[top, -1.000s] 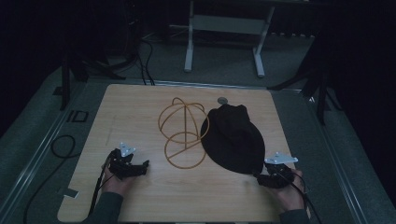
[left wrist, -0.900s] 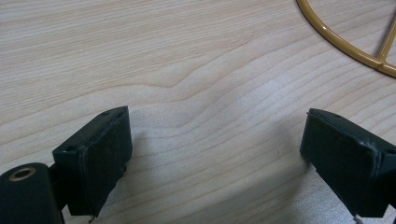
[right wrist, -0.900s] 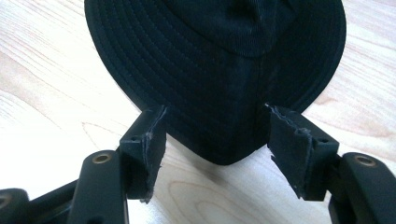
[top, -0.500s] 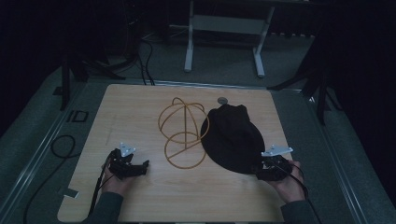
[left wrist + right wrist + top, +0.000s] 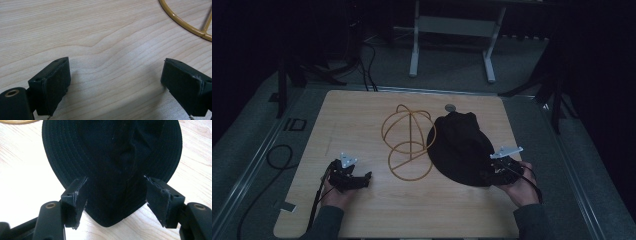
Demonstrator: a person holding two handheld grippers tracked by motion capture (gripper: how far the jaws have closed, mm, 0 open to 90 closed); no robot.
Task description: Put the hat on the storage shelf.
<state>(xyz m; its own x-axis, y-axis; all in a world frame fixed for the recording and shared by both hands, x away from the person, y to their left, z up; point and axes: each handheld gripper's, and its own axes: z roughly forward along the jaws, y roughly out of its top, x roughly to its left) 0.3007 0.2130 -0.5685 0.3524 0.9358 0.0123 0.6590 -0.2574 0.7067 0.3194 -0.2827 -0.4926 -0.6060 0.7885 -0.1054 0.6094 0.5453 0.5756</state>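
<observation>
text: none legible | labels: none | brands: none | numbers: none | signs: none

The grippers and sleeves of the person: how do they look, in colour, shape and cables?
Both the left gripper and the right gripper are black, each with two blocky black jaws, a brass-coloured pivot ring, a pale grey three-cornered plate on top and a black trailing cable. The right gripper's pads are frayed at the edges. The sleeves are dark.

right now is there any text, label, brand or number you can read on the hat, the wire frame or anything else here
None can be read.
black hat: no logo, tag or lettering shows, in the right gripper view either.
gold wire frame: bare wire, no marking.
wooden table: plain wood grain.
dark outlined mark on the mat left of the table: could be a sign, too small and dim to read.
</observation>
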